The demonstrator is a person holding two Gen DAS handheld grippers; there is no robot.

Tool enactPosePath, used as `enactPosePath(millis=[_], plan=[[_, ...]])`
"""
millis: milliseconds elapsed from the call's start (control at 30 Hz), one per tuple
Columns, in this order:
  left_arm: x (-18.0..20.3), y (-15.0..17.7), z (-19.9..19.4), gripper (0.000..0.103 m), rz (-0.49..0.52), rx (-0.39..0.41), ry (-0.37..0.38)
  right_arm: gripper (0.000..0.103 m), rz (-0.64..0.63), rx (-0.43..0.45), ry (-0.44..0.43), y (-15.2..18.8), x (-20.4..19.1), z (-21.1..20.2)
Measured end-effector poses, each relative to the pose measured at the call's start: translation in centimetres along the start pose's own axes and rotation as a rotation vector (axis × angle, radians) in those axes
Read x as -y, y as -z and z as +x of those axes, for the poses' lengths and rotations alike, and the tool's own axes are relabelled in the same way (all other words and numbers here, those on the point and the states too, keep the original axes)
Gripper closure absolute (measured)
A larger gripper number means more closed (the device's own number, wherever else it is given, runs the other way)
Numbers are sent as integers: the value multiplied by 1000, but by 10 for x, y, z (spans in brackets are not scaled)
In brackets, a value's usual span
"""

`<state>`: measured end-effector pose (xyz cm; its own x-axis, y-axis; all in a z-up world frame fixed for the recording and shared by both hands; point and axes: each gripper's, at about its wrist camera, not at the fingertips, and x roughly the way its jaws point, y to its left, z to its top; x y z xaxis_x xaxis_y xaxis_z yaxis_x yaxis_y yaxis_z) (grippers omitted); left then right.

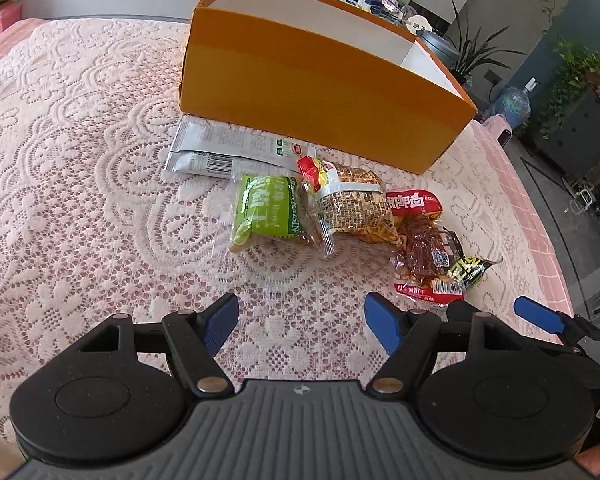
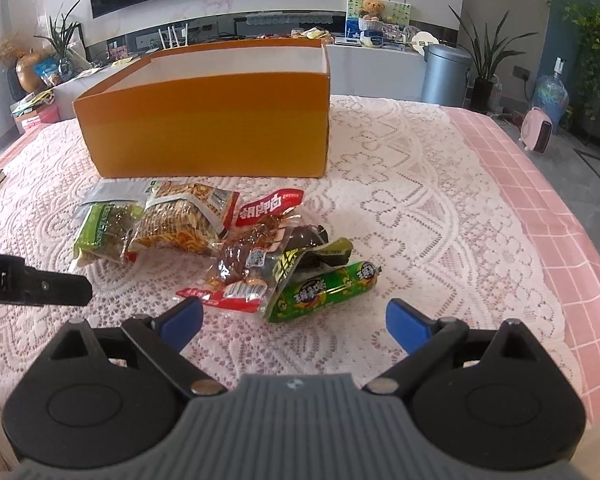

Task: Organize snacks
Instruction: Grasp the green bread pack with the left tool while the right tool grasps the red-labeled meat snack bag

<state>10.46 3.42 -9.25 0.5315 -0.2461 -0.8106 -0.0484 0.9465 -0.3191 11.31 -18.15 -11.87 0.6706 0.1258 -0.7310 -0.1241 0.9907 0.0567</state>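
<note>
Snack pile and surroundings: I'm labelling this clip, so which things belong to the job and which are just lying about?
Job: orange box; green raisin pack; noodle snack bag; green sausage stick; silver packet.
Lying about: bin; water jug; teddy bear.

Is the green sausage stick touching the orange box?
Apart. The right wrist view shows the green sausage stick lying near the camera, with a wide stretch of lace tablecloth between it and the orange box.
</note>
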Motion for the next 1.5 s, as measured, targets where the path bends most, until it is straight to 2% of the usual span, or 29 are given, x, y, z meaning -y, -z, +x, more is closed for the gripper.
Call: enactPosePath(millis=[267, 400, 533, 700, 867, 1067, 1267, 1433, 1467, 1500], plan=[[-2, -21, -1, 15, -27, 65, -29, 8, 72, 20, -31, -11, 4, 9], [0, -35, 7, 15, -13, 89, -65, 8, 44, 56, -1, -20, 0, 15], [-3, -42, 26, 15, -12, 62, -101, 9, 22, 74, 7, -27, -4, 22], [-9, -44, 37, 15, -30, 58, -120, 18, -34, 107, 20, -35, -14, 28], [-10, -44, 47, 16, -11, 53, -144, 18, -79, 77, -9, -38, -27, 41], [-16, -44, 53, 17, -20, 41, -138, 17, -125, 0, 29, -29, -33, 59], [-12, -41, 57, 26, 15, 35, -137, 18, -197, -6, 97, -17, -41, 69], [-11, -41, 59, 27, 24, 34, -140, 26, -216, 13, 122, -12, -42, 67], [-11, -40, 59, 30, 28, 34, -140, 30, -212, 17, 123, -12, -41, 66], [-10, -40, 59, 31, 33, 34, -138, 41, -207, 23, 126, -12, -40, 64]])
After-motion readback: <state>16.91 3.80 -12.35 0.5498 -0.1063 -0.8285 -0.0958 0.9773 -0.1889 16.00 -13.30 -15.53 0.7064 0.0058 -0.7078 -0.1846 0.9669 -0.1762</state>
